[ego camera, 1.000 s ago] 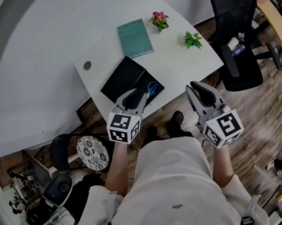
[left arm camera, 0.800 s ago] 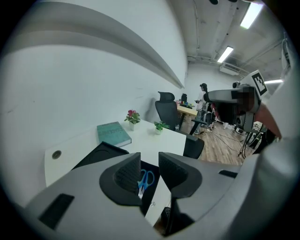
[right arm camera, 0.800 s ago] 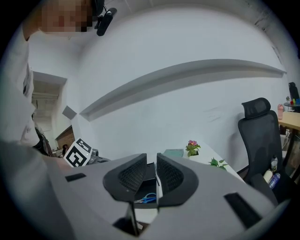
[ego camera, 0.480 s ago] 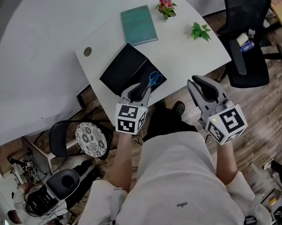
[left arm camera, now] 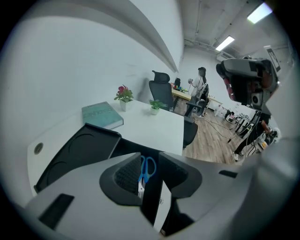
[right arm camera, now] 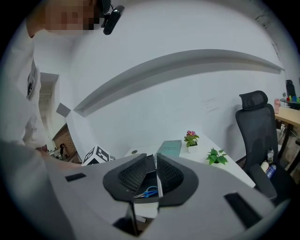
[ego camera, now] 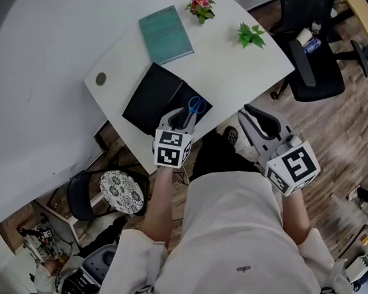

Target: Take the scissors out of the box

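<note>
currently left gripper [ego camera: 182,117], jaws parted, empty, over black box [ego camera: 147,101] edge; blue scissors [ego camera: 195,106] inside, just ahead. right gripper [ego camera: 253,114] released, beside white desk [ego camera: 229,66].

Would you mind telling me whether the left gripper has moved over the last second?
Yes. The left gripper has edged forward over the black box, its tips now closer to the blue scissors lying in it.
</note>
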Available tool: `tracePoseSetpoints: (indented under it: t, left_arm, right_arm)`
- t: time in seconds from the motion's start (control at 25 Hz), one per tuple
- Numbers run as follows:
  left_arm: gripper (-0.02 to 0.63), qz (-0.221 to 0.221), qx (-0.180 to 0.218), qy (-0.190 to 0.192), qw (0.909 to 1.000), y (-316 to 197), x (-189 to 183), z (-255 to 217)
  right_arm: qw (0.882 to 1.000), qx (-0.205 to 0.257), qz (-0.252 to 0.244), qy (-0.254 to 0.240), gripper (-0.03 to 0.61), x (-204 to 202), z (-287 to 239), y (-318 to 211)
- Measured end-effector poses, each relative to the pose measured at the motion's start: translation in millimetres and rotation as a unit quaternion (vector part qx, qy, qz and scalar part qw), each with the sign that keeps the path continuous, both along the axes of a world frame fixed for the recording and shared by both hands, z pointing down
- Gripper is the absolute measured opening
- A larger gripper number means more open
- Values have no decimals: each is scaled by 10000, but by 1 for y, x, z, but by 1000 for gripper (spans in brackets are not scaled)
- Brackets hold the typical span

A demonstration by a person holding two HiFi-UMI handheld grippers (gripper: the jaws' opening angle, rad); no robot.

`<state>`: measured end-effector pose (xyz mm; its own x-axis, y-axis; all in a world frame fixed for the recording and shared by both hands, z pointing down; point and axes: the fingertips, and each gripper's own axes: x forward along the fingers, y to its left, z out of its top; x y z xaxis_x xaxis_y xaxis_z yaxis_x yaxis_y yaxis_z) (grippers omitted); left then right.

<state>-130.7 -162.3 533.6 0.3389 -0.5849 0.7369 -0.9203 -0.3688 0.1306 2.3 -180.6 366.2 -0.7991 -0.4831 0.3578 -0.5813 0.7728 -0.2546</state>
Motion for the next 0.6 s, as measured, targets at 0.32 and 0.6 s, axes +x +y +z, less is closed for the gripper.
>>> tracePoseSetpoints:
  t: [0.32,0.6]
  left_arm:
    - [126,534,-416,100,9977,-19,14,36]
    - [126,1029,-851,-15,9910,-25,22,65]
  right_arm:
    - [9990,-169,349,212,75,2,9,-9]
    - [9973,-296,615,282,77,1,18,-13]
